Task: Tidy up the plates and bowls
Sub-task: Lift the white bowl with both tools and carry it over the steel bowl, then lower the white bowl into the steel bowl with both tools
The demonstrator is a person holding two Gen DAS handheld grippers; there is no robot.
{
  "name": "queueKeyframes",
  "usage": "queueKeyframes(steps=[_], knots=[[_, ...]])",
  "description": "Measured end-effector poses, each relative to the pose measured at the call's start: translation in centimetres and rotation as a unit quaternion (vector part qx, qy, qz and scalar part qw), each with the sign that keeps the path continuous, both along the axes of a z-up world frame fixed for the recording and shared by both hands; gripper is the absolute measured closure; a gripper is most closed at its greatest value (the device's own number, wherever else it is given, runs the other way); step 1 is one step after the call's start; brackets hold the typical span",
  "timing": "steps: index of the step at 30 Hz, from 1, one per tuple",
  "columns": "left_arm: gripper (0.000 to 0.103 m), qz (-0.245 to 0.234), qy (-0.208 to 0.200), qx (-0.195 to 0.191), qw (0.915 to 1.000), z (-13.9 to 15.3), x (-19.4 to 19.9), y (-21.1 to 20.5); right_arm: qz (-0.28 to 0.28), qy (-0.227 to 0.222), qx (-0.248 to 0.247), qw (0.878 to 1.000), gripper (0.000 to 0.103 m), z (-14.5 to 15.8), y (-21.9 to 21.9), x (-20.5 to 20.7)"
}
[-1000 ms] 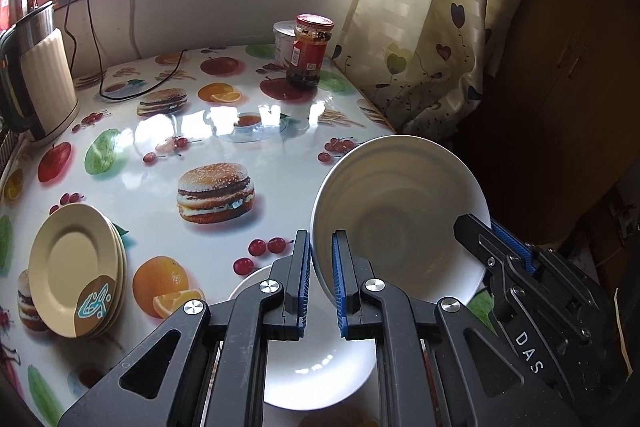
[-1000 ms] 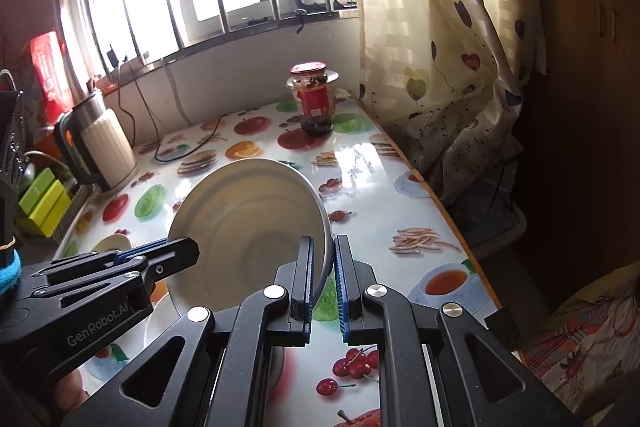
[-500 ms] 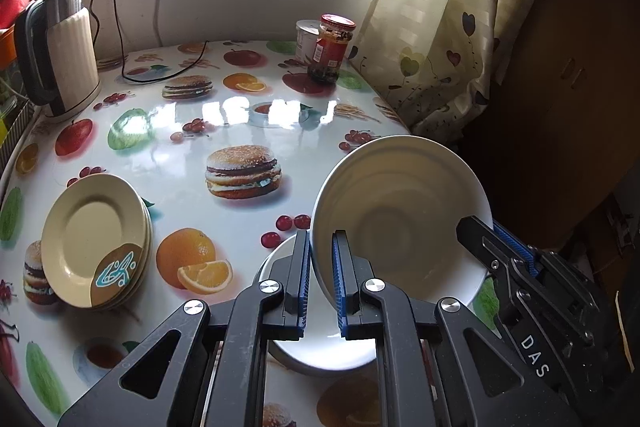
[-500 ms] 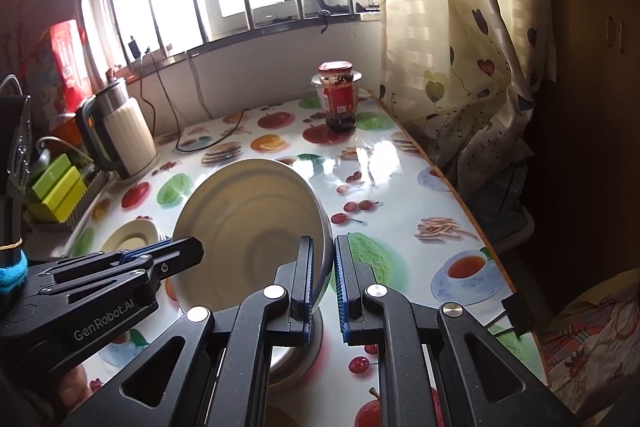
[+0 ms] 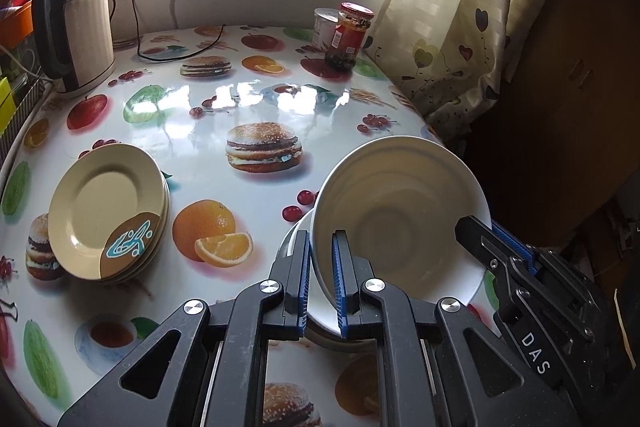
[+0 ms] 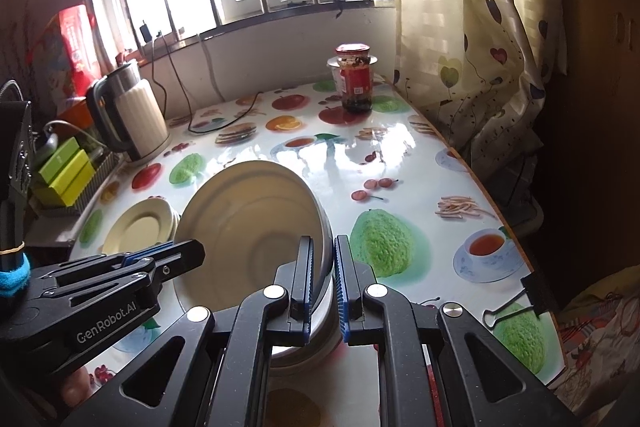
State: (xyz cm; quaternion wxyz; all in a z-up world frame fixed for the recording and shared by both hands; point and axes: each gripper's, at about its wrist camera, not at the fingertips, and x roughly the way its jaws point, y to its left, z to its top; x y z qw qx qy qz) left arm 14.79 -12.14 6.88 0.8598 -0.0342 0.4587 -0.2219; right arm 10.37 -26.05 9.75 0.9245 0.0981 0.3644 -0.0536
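Observation:
Both grippers hold one white bowl (image 5: 396, 223) by opposite rims. My left gripper (image 5: 321, 279) is shut on its left rim. My right gripper (image 6: 322, 279) is shut on its right rim; the bowl also shows in the right wrist view (image 6: 248, 227). The bowl is tilted, just above a second white bowl (image 5: 298, 239) that sits on the table near the front edge. A stack of cream plates (image 5: 108, 211) with a brown and teal mark lies on the table to the left, also visible in the right wrist view (image 6: 138, 227).
The table (image 5: 192, 131) has a glossy fruit-and-burger cloth. An electric kettle (image 5: 76, 31) with its cord stands at the back left, a red-lidded jar (image 5: 350, 35) and a white tub at the back right. Curtain and dark cabinet on the right. Green boxes (image 6: 64, 171) left.
Both grippers with the held bowl have come lower toward the bowl on the table. The plate stack and the far table now show more fully.

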Motion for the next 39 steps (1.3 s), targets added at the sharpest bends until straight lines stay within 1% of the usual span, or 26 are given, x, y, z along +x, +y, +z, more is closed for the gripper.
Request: queueKeyframes(steps=[11,39], knots=[[0.092,0.011,0.019,0.006,0.9997,-1.4,-0.1,0.9,0.012,0.016,0.005,1.000,0.092,-1.4,1.0,0.3],[0.092,0.011,0.039,0.008,0.9992,-2.2,0.9,0.6,0.011,0.063,0.037,0.997,0.092,-3.6,0.0,1.9]])
